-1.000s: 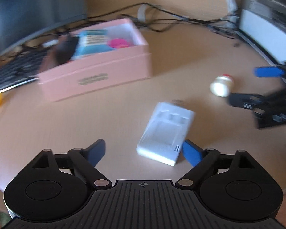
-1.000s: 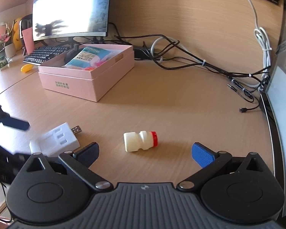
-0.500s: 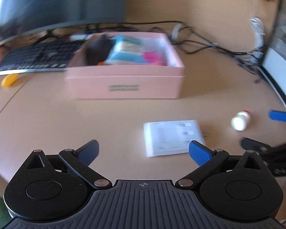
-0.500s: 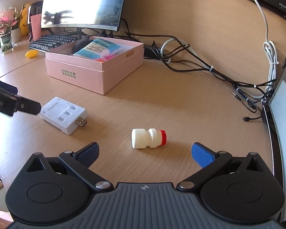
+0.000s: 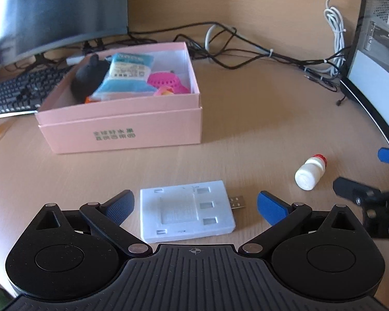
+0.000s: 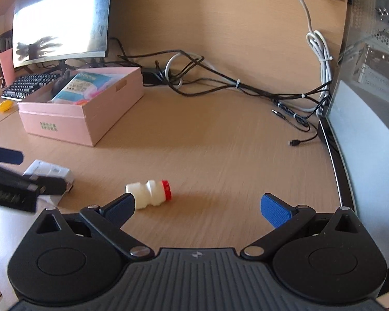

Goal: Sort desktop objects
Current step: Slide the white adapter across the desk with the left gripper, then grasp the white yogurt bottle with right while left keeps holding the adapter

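Rigid, light hub [image 5: 186, 211] lies between the released left claw [image 5: 195, 206]; pinch its long edges. Right claw [image 6: 197, 207] released.

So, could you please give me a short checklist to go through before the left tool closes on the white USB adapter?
1. Left tool open wide enough: ok, a blue pad on each side of the white USB adapter.
2. Adapter lying flat on the desk, plug end free: ok.
3. Pads clear of the adapter: ok, neither presses on it.
4. Right tool out of the way: ok, it is open over by the small white bottle.
5. Room in the pink box: cannot tell, several things already lie inside.
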A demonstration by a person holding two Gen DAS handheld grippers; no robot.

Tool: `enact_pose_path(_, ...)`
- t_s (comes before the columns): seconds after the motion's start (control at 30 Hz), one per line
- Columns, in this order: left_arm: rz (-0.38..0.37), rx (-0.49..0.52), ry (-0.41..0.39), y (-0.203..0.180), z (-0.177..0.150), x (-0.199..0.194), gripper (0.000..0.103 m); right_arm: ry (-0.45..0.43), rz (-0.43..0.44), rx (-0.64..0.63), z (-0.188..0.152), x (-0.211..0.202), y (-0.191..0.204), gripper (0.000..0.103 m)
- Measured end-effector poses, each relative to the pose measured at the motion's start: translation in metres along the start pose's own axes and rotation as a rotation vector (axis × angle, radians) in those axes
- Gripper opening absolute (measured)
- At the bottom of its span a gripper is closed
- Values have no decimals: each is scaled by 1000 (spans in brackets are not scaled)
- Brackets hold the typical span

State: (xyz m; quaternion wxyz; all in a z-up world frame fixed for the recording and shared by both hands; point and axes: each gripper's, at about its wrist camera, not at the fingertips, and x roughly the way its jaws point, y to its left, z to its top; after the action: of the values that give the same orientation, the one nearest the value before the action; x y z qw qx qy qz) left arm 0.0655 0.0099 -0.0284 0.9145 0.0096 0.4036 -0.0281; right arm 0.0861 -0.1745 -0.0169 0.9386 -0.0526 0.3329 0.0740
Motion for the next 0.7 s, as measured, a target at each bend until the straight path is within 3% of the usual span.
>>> enact_pose_path(0.53, 8, -4, 29, 4, -5, 14, 103, 29, 43, -29, -3, 4, 6, 103)
enact_pose_path(0.6, 2, -3, 31, 5, -5, 13, 96, 33, 55, -43, -3, 5, 10, 103)
enact_pose_path(0.7, -5, -5, 42, 6, -8, 8, 95, 37, 70, -65, -4, 6, 14, 103)
